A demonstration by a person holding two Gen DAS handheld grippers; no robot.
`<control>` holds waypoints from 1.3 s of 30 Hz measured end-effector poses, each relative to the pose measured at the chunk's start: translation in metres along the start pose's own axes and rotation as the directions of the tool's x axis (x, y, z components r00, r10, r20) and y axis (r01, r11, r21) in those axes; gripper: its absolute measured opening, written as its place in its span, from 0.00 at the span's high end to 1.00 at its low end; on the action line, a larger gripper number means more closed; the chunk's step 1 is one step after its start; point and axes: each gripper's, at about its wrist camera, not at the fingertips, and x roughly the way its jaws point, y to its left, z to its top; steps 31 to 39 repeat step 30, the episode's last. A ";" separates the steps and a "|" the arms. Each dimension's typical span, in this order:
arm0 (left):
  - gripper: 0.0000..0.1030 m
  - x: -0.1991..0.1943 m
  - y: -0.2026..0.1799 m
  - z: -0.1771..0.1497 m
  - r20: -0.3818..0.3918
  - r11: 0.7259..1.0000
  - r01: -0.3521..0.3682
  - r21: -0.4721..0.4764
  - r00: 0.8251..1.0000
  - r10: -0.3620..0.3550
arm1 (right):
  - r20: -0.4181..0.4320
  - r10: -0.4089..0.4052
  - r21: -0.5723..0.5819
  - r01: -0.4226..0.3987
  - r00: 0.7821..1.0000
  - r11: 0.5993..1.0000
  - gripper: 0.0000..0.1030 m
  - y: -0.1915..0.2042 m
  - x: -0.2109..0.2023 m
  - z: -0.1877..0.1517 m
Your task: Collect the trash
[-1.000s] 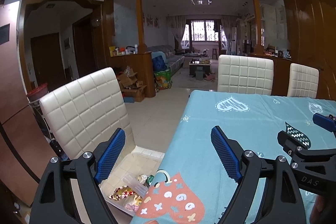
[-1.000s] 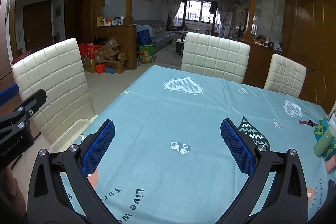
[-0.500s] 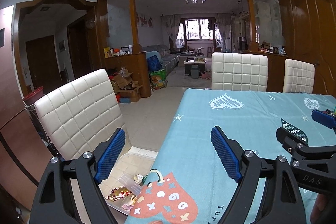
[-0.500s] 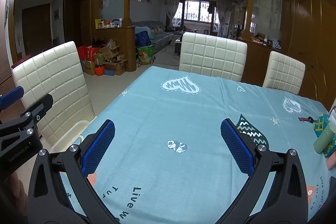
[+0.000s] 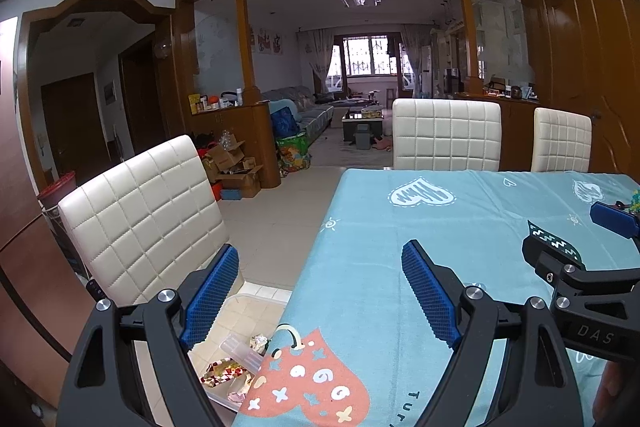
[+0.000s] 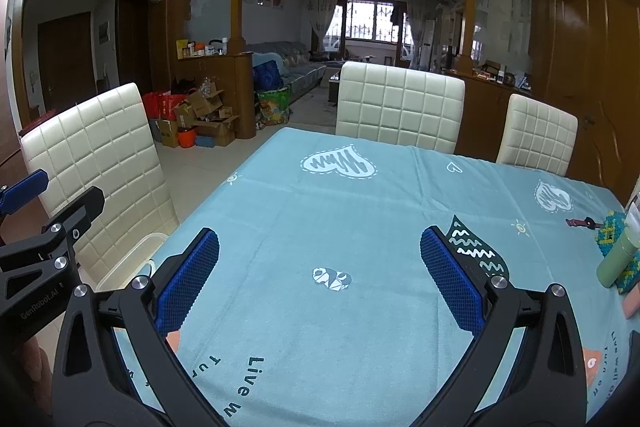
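1. Where the bench (image 5: 400,267) ends on its near left, wrappers (image 5: 224,373) lie in a clear bin (image 5: 256,301) on the floor.
2. Left gripper (image 5: 320,297) hangs above that edge, fingers spread, holding nothing.
3. Right gripper (image 6: 320,277) hovers over the cloth, fingers spread, holding nothing.

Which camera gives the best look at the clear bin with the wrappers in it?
The left wrist view. It looks down into the bin beside the table, showing the wrappers inside. The right wrist view catches only a strip of its pale rim by the chair; the contents are hidden.
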 end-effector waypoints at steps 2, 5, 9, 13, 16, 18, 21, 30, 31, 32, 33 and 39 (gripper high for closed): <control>0.21 -0.001 -0.001 0.000 0.003 1.000 0.005 0.005 1.000 -0.005 | 0.000 -0.001 -0.001 0.001 1.000 1.000 0.04 -0.001 0.000 0.001; 0.21 -0.001 -0.001 0.001 0.006 1.000 0.012 0.005 1.000 -0.012 | 0.000 -0.001 -0.001 0.001 1.000 1.000 0.04 -0.001 0.000 0.001; 0.21 0.000 0.000 0.001 0.001 1.000 0.026 0.006 1.000 -0.026 | -0.001 -0.001 -0.005 0.001 1.000 1.000 0.04 0.000 0.000 0.000; 0.21 0.001 -0.004 0.000 -0.001 0.999 0.030 0.016 1.000 -0.030 | -0.002 0.001 -0.005 -0.001 1.000 1.000 0.04 0.001 0.000 -0.001; 0.21 0.002 -0.003 0.000 -0.007 0.999 0.039 0.011 0.999 -0.039 | -0.003 0.001 -0.006 -0.001 1.000 1.000 0.04 0.001 0.000 -0.001; 0.21 0.003 -0.002 0.001 -0.010 0.999 0.041 0.008 0.999 -0.041 | -0.003 0.000 -0.007 0.000 1.000 1.000 0.04 0.001 0.000 -0.001; 0.21 0.004 -0.003 0.001 -0.018 0.999 0.039 0.006 0.999 -0.038 | -0.004 0.002 -0.005 -0.002 1.000 1.000 0.04 0.001 0.000 -0.001; 0.20 0.006 -0.004 0.001 -0.027 1.000 0.022 0.015 0.999 -0.022 | -0.009 0.005 -0.006 -0.005 1.000 1.000 0.04 0.002 0.000 -0.002; 0.20 0.006 -0.004 0.001 -0.027 1.000 0.022 0.015 0.999 -0.022 | -0.009 0.005 -0.006 -0.005 1.000 1.000 0.04 0.002 0.000 -0.002; 0.20 0.006 -0.004 0.001 -0.027 1.000 0.022 0.015 0.999 -0.022 | -0.009 0.005 -0.006 -0.005 1.000 1.000 0.04 0.002 0.000 -0.002; 0.20 0.006 -0.004 0.001 -0.027 1.000 0.022 0.015 0.999 -0.022 | -0.009 0.005 -0.006 -0.005 1.000 1.000 0.04 0.002 0.000 -0.002; 0.20 0.006 -0.004 0.001 -0.027 1.000 0.022 0.015 0.999 -0.022 | -0.009 0.005 -0.006 -0.005 1.000 1.000 0.04 0.002 0.000 -0.002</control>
